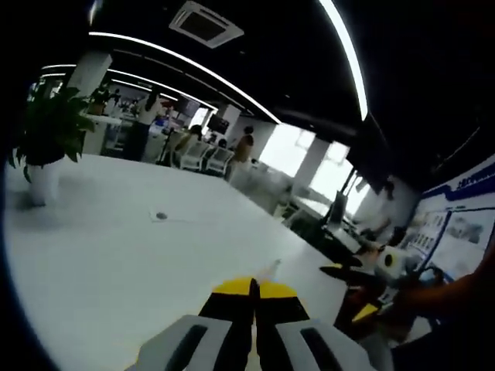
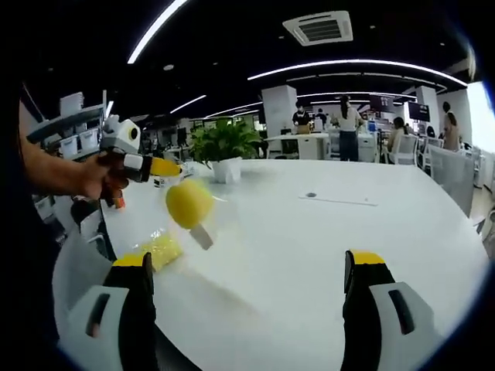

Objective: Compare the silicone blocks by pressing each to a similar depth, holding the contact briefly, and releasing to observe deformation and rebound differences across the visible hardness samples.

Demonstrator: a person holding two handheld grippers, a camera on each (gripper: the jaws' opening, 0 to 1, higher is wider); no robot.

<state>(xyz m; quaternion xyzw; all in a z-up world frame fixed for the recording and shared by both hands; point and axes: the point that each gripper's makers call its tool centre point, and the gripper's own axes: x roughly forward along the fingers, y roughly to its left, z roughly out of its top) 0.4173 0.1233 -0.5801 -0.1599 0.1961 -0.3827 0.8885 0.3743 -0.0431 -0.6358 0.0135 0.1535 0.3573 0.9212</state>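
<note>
Office behind, one white table [image 2: 325,239] under both my grippers.
From the right gripper view my right gripper [image 2: 247,309] gapes wide over bare tabletop; one yellow ball-shaped sample [image 2: 189,202] on a pale stub blurs beside one yellow pad [image 2: 157,249], near my left gripper [image 2: 158,166]. From the left gripper view, its [image 1: 253,290] jaws are pressed together, empty.

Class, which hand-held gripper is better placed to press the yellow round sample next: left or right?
Probably right: the right hand-held gripper is open, with the yellow round sample ahead; the left hand-held gripper is shut, aimed across the table.
</note>
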